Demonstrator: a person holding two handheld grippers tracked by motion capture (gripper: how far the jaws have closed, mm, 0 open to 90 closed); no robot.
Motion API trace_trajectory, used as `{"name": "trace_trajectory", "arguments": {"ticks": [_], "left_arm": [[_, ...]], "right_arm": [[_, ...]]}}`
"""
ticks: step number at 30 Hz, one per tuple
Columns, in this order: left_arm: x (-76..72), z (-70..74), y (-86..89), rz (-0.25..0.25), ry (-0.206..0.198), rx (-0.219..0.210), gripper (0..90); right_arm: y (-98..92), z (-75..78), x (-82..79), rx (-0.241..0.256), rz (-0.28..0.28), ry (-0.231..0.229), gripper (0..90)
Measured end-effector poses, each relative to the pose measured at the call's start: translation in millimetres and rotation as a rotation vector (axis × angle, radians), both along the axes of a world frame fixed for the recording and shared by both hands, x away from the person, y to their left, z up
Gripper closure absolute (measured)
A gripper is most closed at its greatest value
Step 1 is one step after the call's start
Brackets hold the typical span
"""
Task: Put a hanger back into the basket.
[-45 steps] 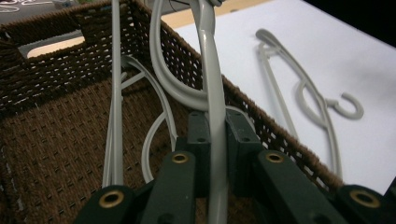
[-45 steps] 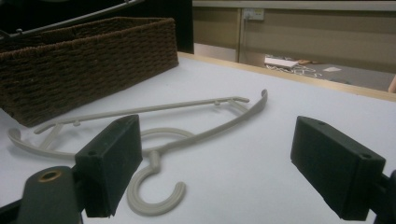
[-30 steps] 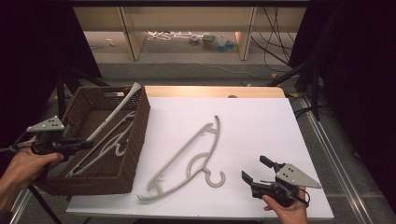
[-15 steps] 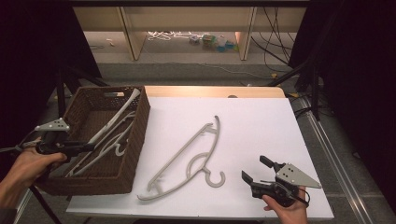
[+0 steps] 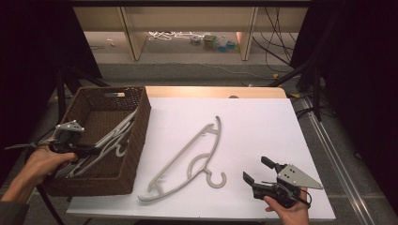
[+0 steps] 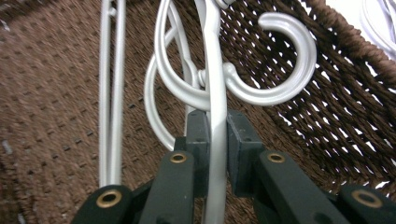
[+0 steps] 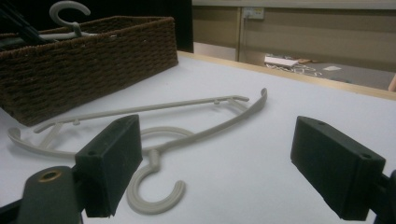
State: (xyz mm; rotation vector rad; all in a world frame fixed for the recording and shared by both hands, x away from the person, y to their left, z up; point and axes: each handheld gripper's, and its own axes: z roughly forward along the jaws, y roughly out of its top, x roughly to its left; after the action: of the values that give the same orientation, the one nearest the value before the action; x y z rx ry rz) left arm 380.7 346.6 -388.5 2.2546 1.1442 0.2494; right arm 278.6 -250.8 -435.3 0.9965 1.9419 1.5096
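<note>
A dark brown woven basket (image 5: pixel 141 136) stands at the table's left with several pale hangers (image 5: pixel 117 136) lying in it. My left gripper (image 5: pixel 96 151) reaches into it from the left. In the left gripper view, the left gripper (image 6: pixel 215 128) is shut on one hanger's bar (image 6: pixel 215 84), just below its round hook (image 6: pixel 285 60). One grey-white hanger (image 5: pixel 187 157) lies flat on the white tabletop, hook toward the front. My right gripper (image 5: pixel 257 169) hovers open just right of that hook; in the right gripper view the right gripper (image 7: pixel 215 168) faces the hanger (image 7: pixel 187 135).
The white table surface (image 5: pixel 263 126) stretches open behind and right of the lying hanger. The basket wall (image 7: pixel 84 60) stands beyond it, with a hanger hook (image 7: pixel 70 9) rising above the rim. Shelving and cables sit on the floor behind the table.
My left gripper has moved right, further over the basket, and the held hanger has sunk from leaning on the far rim to lying lower inside. The right gripper has stayed still.
</note>
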Motion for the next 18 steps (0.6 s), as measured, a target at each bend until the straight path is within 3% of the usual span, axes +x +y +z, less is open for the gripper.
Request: {"name": "trace_trajectory", "arguments": {"ticks": [3, 5, 7, 8, 10, 11, 12, 15, 16, 18], "left_arm": [[0.7, -2.6, -0.6, -0.002, 0.015, 0.016, 80.4], [1.4, -6.7, 0.5, 0.007, 0.015, 0.019, 79.6], [2.6, -9.0, 4.2, 0.006, 0.051, 0.024, 78.6], [2.4, -9.0, 4.7, 0.012, 0.052, 0.025, 77.9], [1.7, -9.3, 6.2, 0.018, 0.048, 0.026, 76.2], [1.7, -8.6, 8.0, 0.018, 0.047, 0.028, 74.8], [1.9, -7.9, 9.4, 0.029, 0.043, 0.02, 72.5], [2.1, -5.3, 13.5, 0.058, 0.033, 0.003, 70.0], [1.4, -5.0, 13.5, 0.078, 0.023, -0.012, 67.6], [0.4, -3.2, 13.2, 0.081, 0.021, -0.024, 65.9]], "right_arm": [[1.1, -1.6, 0.7, 0.025, 0.007, -0.005, 17.4], [0.2, 0.0, -0.1, 0.0, 0.001, 0.003, 17.4], [0.3, -0.7, 0.1, 0.002, 0.008, 0.0, 17.4], [1.5, -1.4, 0.7, 0.021, 0.011, -0.006, 17.4], [0.2, -0.3, 0.4, 0.002, 0.005, -0.004, 17.4], [1.7, -1.7, 1.3, 0.024, 0.01, -0.009, 17.3], [0.7, -1.1, 0.5, 0.012, 0.012, 0.006, 17.3], [1.8, -1.5, 1.1, 0.023, 0.008, -0.008, 17.3], [0.3, -0.5, 0.3, 0.001, 0.007, -0.001, 17.4], [1.5, -1.6, 0.9, 0.026, 0.01, -0.004, 17.3]]}}
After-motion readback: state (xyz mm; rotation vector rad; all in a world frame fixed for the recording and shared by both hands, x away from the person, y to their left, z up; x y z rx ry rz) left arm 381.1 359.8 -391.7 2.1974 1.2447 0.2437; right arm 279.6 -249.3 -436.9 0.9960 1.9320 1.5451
